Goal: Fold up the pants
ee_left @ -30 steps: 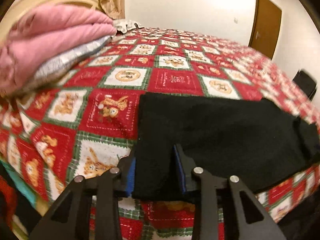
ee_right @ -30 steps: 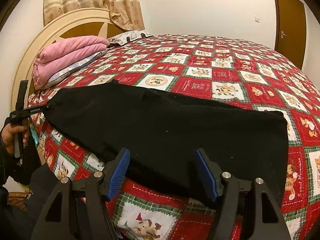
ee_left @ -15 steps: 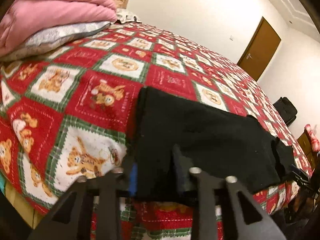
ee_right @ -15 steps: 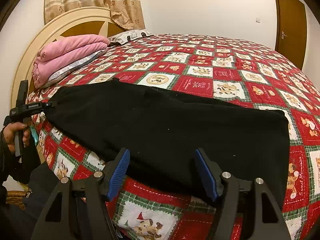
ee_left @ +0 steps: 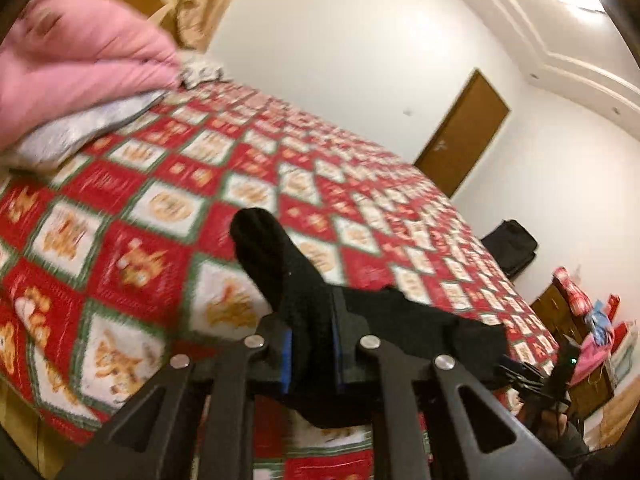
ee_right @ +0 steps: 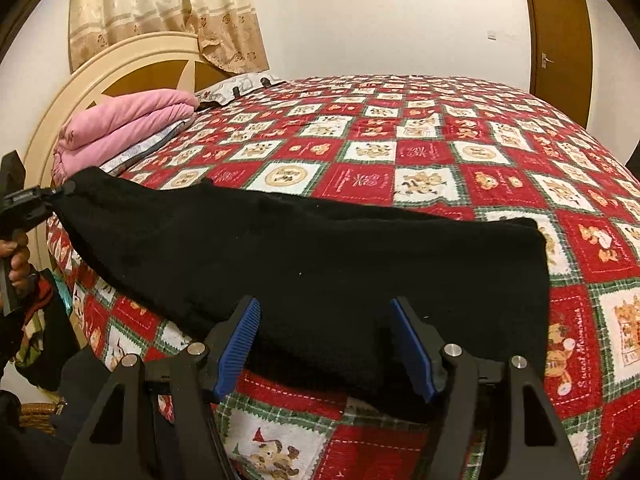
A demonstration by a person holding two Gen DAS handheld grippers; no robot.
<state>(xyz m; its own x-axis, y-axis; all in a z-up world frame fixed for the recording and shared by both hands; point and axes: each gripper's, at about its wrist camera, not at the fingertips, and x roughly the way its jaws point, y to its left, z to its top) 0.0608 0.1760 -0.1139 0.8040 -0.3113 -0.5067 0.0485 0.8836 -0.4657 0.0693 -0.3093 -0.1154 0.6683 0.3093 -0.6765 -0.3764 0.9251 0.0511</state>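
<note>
The bed (ee_right: 420,152) filled both views, spread with a red, white and green teddy-bear quilt (ee_right: 360,180), and a cream arched headboard (ee_right: 132,60) stood at its far left end under a pale curtain (ee_right: 160,4). Across the near edge of the bed lay the black pants (ee_right: 320,256), stretched long from left to right, and what a span that was! Their right end lay flat on the quilt; their left end was lifted clear off the bed, rising toward the left gripper (ee_right: 60,194) at the left edge of the right wrist view. That left gripper was clenched on the pants, and its own camera showed the dark cloth (ee_left: 308,320) pinched tight between the two blue-lined fingers (ee_left: 285,356), a fold of it poking up past the tips. That view was tilted and blurred.

The right gripper (ee_right: 324,340) was released, its blue pads (ee_right: 236,344) spread wide, hovering just at the near hem of the pants, with cloth showing between the jaws. Whether it touched the cloth I could not tell.

A folded pink blanket (ee_right: 120,128) sat by the headboard on a grey patterned pillow (ee_left: 84,128). A brown door (ee_right: 560,40) stood closed in the far wall.
</note>
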